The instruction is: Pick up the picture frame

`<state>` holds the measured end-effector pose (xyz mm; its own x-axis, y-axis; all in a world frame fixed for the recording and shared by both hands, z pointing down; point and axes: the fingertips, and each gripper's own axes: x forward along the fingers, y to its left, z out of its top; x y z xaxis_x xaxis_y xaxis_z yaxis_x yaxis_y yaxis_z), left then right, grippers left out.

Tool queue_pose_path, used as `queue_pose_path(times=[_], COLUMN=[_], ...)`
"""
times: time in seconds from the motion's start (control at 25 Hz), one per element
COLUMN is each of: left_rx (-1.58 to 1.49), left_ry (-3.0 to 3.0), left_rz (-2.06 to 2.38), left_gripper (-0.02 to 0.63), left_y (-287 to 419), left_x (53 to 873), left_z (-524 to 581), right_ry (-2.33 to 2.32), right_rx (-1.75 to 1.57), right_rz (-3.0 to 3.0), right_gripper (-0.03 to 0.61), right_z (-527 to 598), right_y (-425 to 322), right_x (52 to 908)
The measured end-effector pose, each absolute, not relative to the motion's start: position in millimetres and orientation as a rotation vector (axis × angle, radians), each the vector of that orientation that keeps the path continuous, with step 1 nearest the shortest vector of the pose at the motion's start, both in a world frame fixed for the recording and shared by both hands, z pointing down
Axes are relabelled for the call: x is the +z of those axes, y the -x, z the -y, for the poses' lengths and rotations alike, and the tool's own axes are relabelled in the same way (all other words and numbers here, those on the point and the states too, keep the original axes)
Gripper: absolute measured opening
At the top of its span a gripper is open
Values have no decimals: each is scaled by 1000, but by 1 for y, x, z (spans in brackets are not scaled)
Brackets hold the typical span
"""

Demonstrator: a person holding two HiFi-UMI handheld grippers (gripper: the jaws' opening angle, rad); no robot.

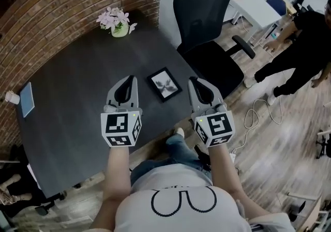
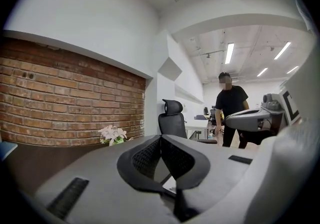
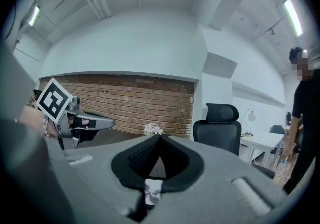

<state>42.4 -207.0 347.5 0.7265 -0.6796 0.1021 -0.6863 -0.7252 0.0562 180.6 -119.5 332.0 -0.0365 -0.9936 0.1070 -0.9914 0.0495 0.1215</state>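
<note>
A small black picture frame with a pale floral print lies flat near the front right edge of the dark table. My left gripper hovers just left of it, shut and empty. On the frame's other side, over the table's edge, my right gripper is shut with nothing in it. In the left gripper view the closed tips point level toward the office chair; a sliver of the frame shows below the jaws. The right gripper points toward the brick wall, with a bit of the frame under it.
A pot of pink flowers stands at the table's far edge by the brick wall. A blue notebook and small white cup lie at the left. A black office chair stands right of the table. A person in black stands beyond it.
</note>
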Motion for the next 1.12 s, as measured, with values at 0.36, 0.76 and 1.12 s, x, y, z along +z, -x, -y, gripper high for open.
queue_pose_path(times=[0.36,0.76,1.12], left_rx=[134,192,359], left_ry=[-2634,-2407,-2251], left_rz=[1307,1392,1337], left_gripper=[76,143,143], left_y=[-84,-104,-111], left_x=[363,413,484], left_z=[253,270,262], right_ry=[-1855,-1680,-1547], right_rx=[24,159,293], right_rz=[2313,2433,2422], right_gripper=[0,0,0], right_z=[189,234,250], right_y=[-234,-262,-254], right_x=[345,385,436])
